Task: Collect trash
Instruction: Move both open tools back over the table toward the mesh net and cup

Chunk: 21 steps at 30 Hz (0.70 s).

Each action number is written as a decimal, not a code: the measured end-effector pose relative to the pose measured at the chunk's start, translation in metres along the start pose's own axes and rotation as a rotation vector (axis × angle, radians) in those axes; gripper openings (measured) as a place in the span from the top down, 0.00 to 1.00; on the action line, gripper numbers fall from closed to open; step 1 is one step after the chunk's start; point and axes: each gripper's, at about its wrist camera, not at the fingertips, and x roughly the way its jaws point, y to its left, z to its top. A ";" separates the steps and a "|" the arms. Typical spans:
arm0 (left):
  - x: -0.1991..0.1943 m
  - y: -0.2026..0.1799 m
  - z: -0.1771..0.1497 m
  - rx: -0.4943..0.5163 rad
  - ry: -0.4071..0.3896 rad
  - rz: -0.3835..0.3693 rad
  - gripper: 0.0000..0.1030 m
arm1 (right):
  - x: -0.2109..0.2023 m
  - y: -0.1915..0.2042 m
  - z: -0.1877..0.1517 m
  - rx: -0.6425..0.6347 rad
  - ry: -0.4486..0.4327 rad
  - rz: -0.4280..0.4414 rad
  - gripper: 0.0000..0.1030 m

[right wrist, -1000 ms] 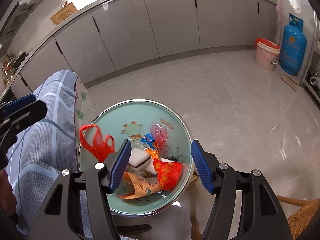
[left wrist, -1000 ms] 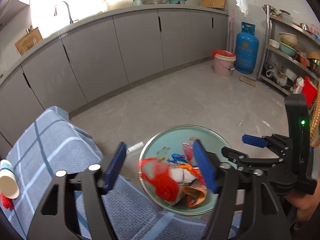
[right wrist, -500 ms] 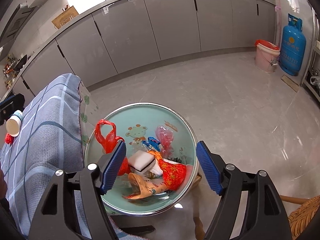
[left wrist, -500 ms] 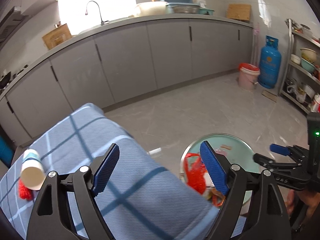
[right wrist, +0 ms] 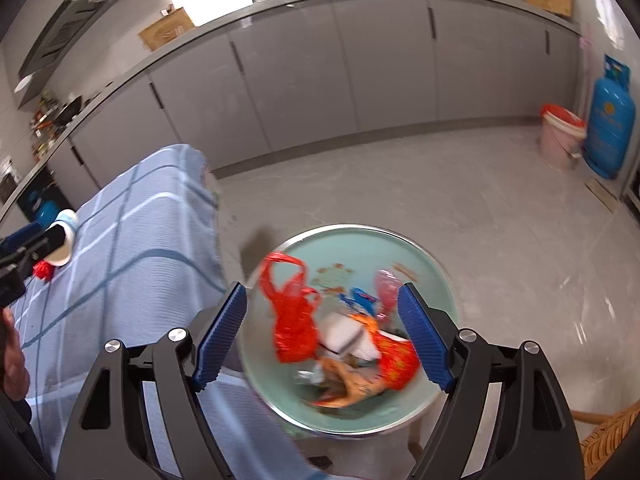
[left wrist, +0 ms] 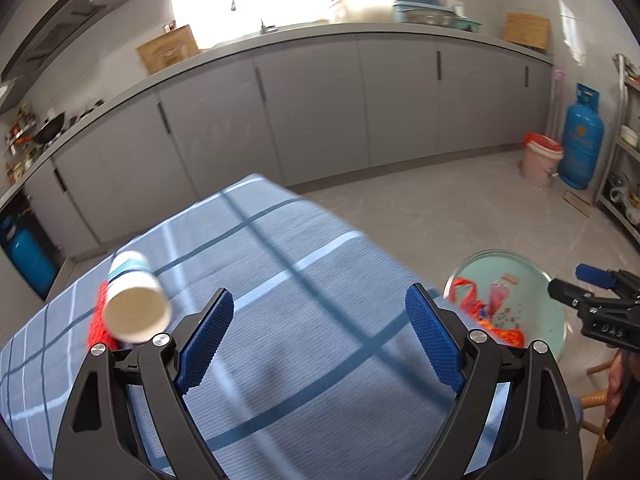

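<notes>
A paper cup lies on its side on the blue checked tablecloth, with a red net scrap beside it. My left gripper hangs over the cloth to the right of the cup, jaws opening, nothing between them. My right gripper hovers above the pale green basin, jaws opening and empty. In the basin lie a red plastic bag, a white sponge, orange wrappers and a pink wrapper. The cup also shows at the far left of the right wrist view.
Grey cabinets run along the back wall under a counter with a sink. A blue gas cylinder and a pink bucket stand at the right. A metal shelf rack lines the right wall. A wicker chair sits beside the basin.
My left gripper swung left from over the basin to over the tablecloth, bringing the cup closer. Both grippers opened wider. My right gripper rose a little above the basin.
</notes>
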 end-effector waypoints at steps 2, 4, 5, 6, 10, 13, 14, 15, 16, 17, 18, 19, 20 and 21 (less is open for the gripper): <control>-0.002 0.015 -0.004 -0.016 0.007 0.020 0.16 | 0.000 0.014 0.003 -0.023 -0.003 0.012 0.23; -0.005 0.029 -0.008 -0.032 0.009 0.037 0.16 | 0.000 0.029 0.007 -0.046 -0.005 0.026 0.22; -0.006 0.036 -0.009 -0.040 0.010 0.046 0.16 | 0.000 0.038 0.008 -0.058 -0.006 0.034 0.22; -0.007 0.042 -0.012 -0.048 0.011 0.054 0.16 | 0.000 0.043 0.009 -0.066 -0.005 0.038 0.21; -0.012 0.071 -0.021 -0.082 0.023 0.091 0.15 | 0.001 0.077 0.014 -0.120 -0.002 0.062 0.21; -0.014 0.094 -0.028 -0.107 0.029 0.122 0.15 | 0.001 0.100 0.018 -0.159 -0.003 0.079 0.20; -0.014 0.101 -0.030 -0.114 0.029 0.132 0.15 | 0.002 0.109 0.020 -0.175 -0.005 0.087 0.20; -0.014 0.107 -0.032 -0.122 0.030 0.144 0.15 | 0.002 0.118 0.023 -0.191 -0.007 0.095 0.19; -0.014 0.120 -0.035 -0.141 0.033 0.168 0.15 | 0.003 0.125 0.024 -0.203 -0.008 0.101 0.19; -0.014 0.127 -0.036 -0.154 0.037 0.178 0.15 | 0.004 0.134 0.026 -0.217 -0.010 0.109 0.17; -0.012 0.140 -0.039 -0.178 0.045 0.197 0.15 | 0.005 0.144 0.027 -0.233 -0.013 0.116 0.16; -0.010 0.150 -0.041 -0.194 0.053 0.210 0.15 | 0.006 0.155 0.029 -0.249 -0.016 0.124 0.15; -0.007 0.161 -0.043 -0.212 0.063 0.223 0.15 | 0.008 0.166 0.030 -0.267 -0.015 0.134 0.15; -0.004 0.172 -0.046 -0.234 0.072 0.232 0.15 | 0.011 0.176 0.031 -0.282 -0.013 0.142 0.15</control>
